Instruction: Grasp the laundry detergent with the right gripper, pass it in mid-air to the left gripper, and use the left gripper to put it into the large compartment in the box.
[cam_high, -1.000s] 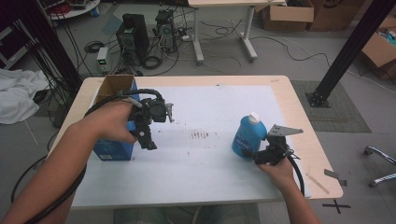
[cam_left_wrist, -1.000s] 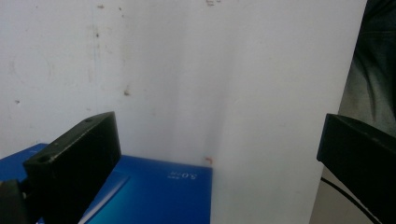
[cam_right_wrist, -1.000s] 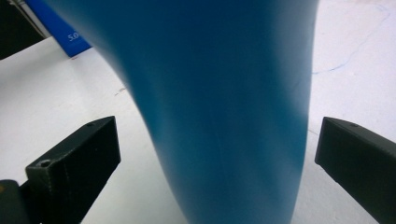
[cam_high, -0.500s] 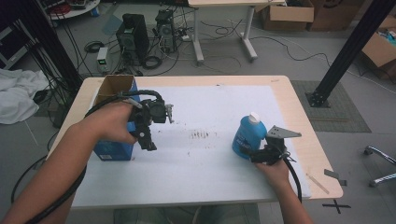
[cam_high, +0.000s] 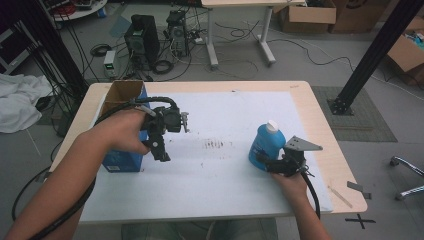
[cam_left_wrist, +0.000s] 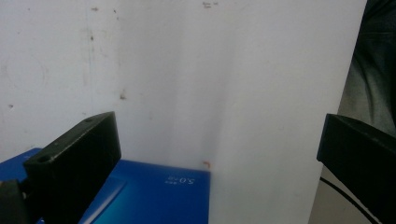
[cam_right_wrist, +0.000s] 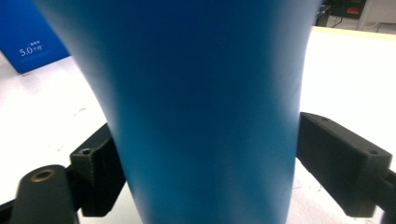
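Note:
A blue bottle (cam_high: 266, 142) with a white cap stands upright at the right of the white sheet. My right gripper (cam_high: 266, 163) reaches its base from the near side. In the right gripper view the bottle (cam_right_wrist: 205, 93) spans the whole gap, and my right gripper (cam_right_wrist: 203, 126) has just been closing, its pads now against both sides. My left gripper (cam_high: 161, 150) hangs pointing down beside a blue carton (cam_high: 120, 160). In the left gripper view my left gripper (cam_left_wrist: 217, 128) is open, with only the sheet and the carton's corner (cam_left_wrist: 154, 196) below it.
The carton's open cardboard top (cam_high: 122, 92) faces the far left table corner. The white sheet (cam_high: 220, 175) covers most of the wooden table (cam_high: 320, 120), with small dark marks at its middle. Computers, cables and boxes lie on the floor beyond.
The right gripper sits slightly closer against the bottle's base than a second ago. The left arm and the carton have not moved.

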